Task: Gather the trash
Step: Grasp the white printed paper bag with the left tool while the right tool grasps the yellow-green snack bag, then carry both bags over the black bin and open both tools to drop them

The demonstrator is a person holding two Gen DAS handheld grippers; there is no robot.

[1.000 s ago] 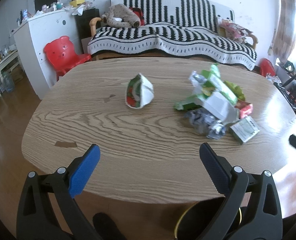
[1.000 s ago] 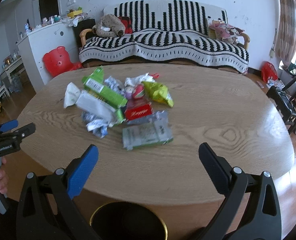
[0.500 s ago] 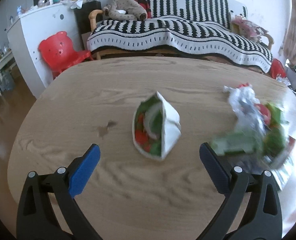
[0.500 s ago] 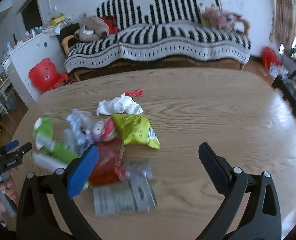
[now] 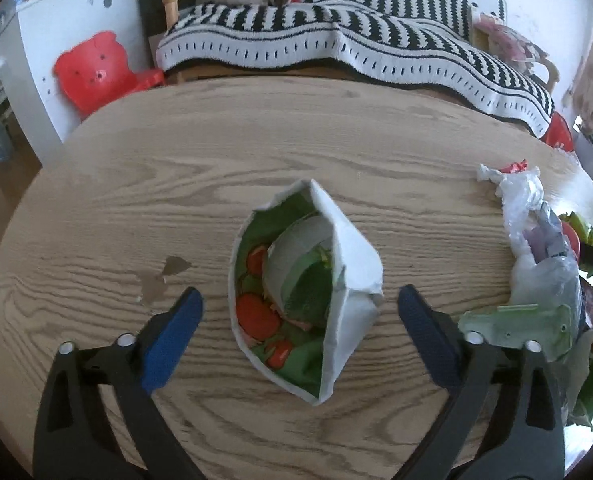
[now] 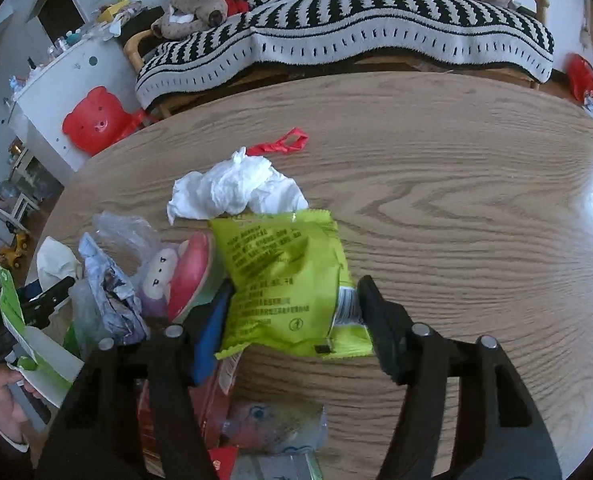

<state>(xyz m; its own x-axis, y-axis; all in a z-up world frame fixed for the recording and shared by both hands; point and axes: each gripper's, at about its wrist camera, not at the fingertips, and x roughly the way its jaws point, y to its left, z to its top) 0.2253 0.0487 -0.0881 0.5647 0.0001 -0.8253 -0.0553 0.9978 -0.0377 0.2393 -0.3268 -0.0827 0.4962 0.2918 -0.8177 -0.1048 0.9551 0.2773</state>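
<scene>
Left gripper [image 5: 298, 306]: jaws closing, pads not yet touching the white paper bag [image 5: 338, 280] lying between them at bench [image 5: 376, 168] centre; released. Right gripper [image 6: 292, 300]: jaws closing around the lime-green snack packet [image 6: 284, 276], whether the pads are pressing on it I cannot tell. Crumpled white tissue [image 6: 236, 190] at 12 o'clock of the packet, touching it. Red-and-white round wrapper [image 6: 188, 272] at 9 o'clock. Red scrap [image 6: 284, 144] beyond the tissue at 12–1 o'clock.
</scene>
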